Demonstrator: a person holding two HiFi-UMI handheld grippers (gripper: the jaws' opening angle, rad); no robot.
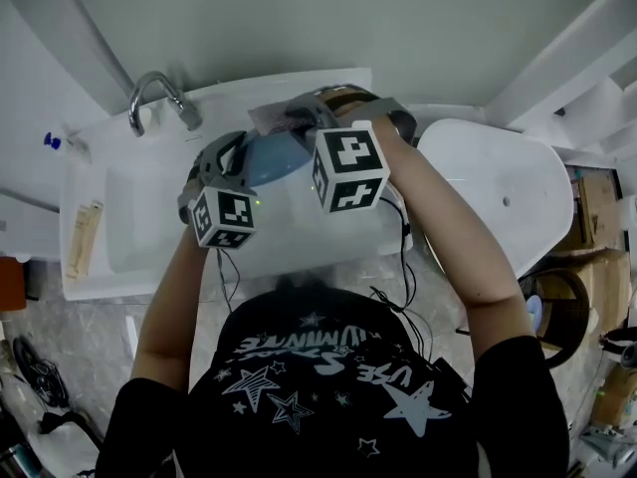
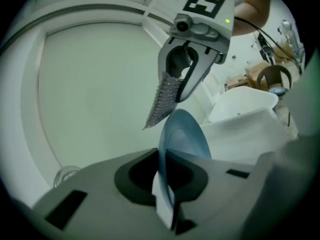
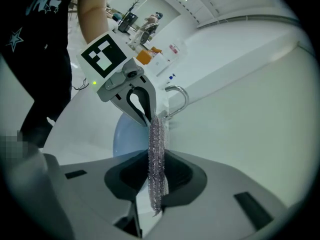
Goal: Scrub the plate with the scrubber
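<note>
Above basin (image 1: 134, 229), round blue plate (image 2: 186, 136), mesh scrubber (image 3: 156, 156)

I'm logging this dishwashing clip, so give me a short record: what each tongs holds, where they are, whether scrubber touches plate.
left tongs: shut on the blue plate, gripped at its rim
right tongs: shut on the silvery scrubber
place: both held over the white sink, near the faucet
contact: scrubber's free end close to the plate's rim; touching cannot be told
</note>
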